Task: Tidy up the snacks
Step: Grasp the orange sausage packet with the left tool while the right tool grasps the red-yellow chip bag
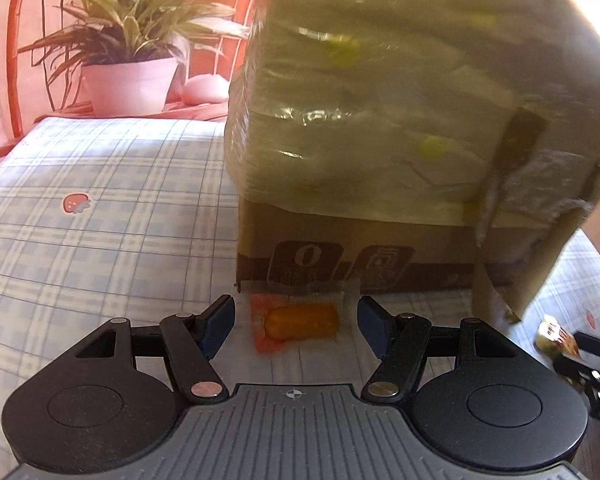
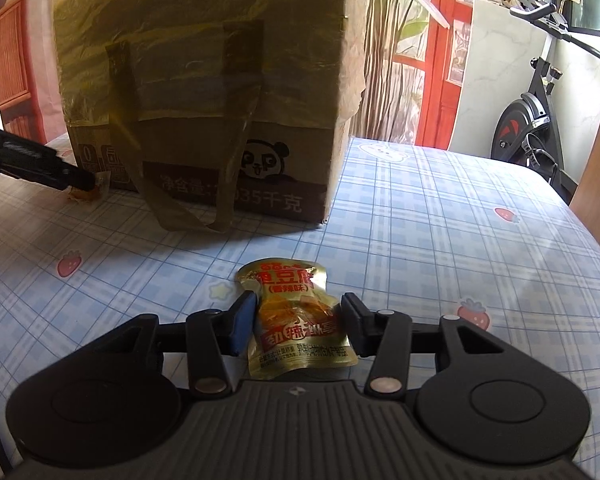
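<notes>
You are working over a blue-and-white plaid cloth [image 2: 440, 216] printed with small strawberries, in a sunlit room with red-framed panels behind; a potted plant [image 1: 134, 56] stands at the far left and an exercise bike [image 2: 540, 120] at the far right.

A tall cardboard box [image 2: 204, 92] wrapped in yellowish tape fills the middle of both views; its lower band shows a panda face, dark icon squares and Chinese print ending "35千克" (the characters before that are crossed by a hanging strip of tape and too dim to read). The box's top is cut off by the frame, so you cannot see whether it is open.

Your right gripper [image 2: 296, 322] has its blue pads on either side of a gold snack pouch [image 2: 300, 320] lying on the cloth in front of the box; the jaws are narrowed and the pads sit against the pouch's edges, pinching it. Its red heading includes "豆" and "(香辣味)"; the small print below is not legible.

Your left gripper [image 1: 296, 316] stands about half open with nothing pressed between its pads; an orange snack in a clear wrapper [image 1: 300, 322] lies on the cloth between the fingertips, tight against the box's base; the blur hides any writing on it. At that view's right edge the other gripper and pouch are partly cut off.
</notes>
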